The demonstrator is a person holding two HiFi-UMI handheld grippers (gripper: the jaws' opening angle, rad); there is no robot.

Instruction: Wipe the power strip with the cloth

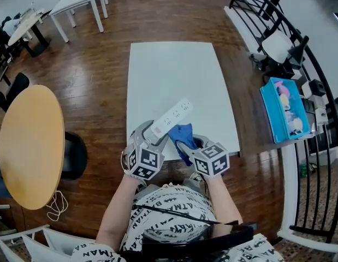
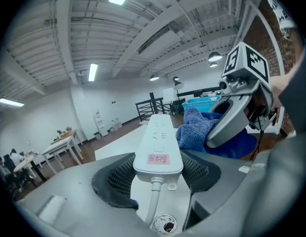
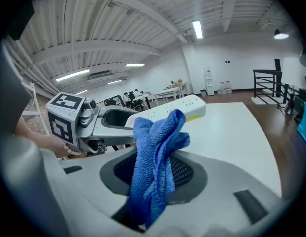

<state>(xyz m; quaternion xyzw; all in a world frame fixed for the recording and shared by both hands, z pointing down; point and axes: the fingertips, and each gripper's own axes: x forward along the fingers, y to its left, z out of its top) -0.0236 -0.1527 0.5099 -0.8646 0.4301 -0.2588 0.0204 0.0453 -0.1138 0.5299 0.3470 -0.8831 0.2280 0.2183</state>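
The right gripper had its jaws squeezed together on a blue cloth. The cloth was bunched up, and most of it stuck out past the jaws in a soft lump. The left gripper had its jaws spread wide, but they were pressed on both sides of the white power strip. They held it at the end where the cord came out.

The power strip was a long bar. It pointed away from the person, out over the white table, and slanted a little to the right in the head view. I could not tell if its far end sat on the table.

The cloth was just beside the strip, on its right side, close to the end that was held. I could not tell if it touched. So the right gripper was the one that had to wipe. I think it needed to go a bit to the left, onto the top of the strip, then slide along the bar away from the person
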